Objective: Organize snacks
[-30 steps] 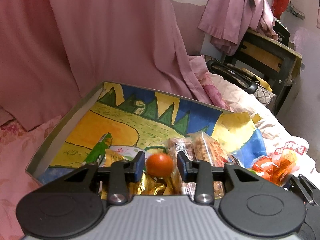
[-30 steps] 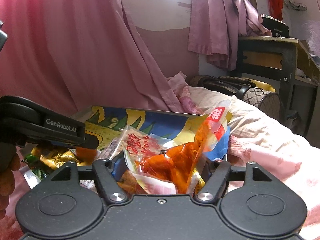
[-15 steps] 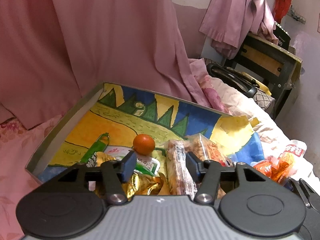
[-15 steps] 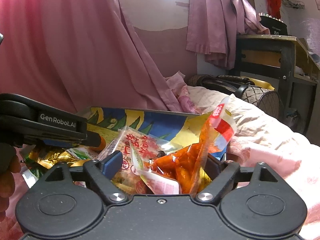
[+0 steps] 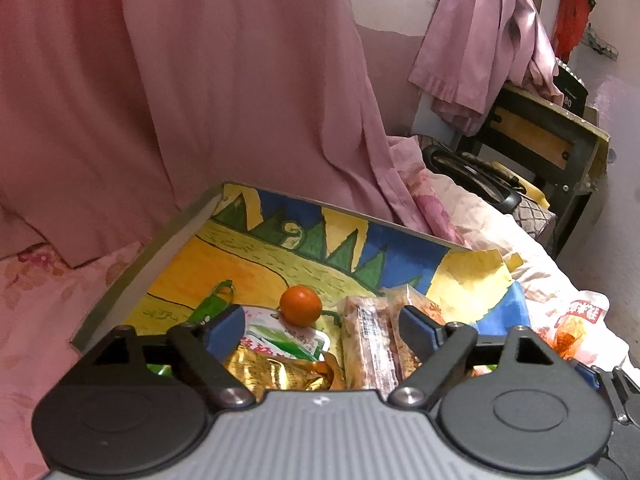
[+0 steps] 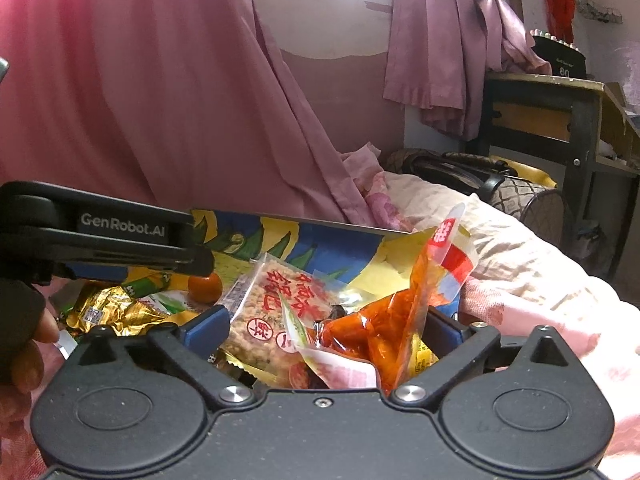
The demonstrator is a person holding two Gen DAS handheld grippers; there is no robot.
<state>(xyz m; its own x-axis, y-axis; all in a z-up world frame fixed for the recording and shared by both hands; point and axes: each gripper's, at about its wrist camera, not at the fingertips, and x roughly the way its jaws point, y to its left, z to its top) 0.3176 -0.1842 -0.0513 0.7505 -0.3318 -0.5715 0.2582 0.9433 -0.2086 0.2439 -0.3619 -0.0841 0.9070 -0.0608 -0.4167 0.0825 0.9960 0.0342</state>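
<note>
Both tongs have just been opening. Left gripper (image 5: 322,330) stands wide, holding nothing; the small orange fruit (image 5: 300,305) lies free just ahead in the painted tray (image 5: 132,280). Right gripper (image 6: 324,330) stands wide around the red snack pouch (image 6: 400,320), not pressing it.

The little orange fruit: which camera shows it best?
The left wrist view: the orange fruit sits whole and unobstructed in the painted box. In the right wrist view it is partly hidden under the left gripper.
</note>
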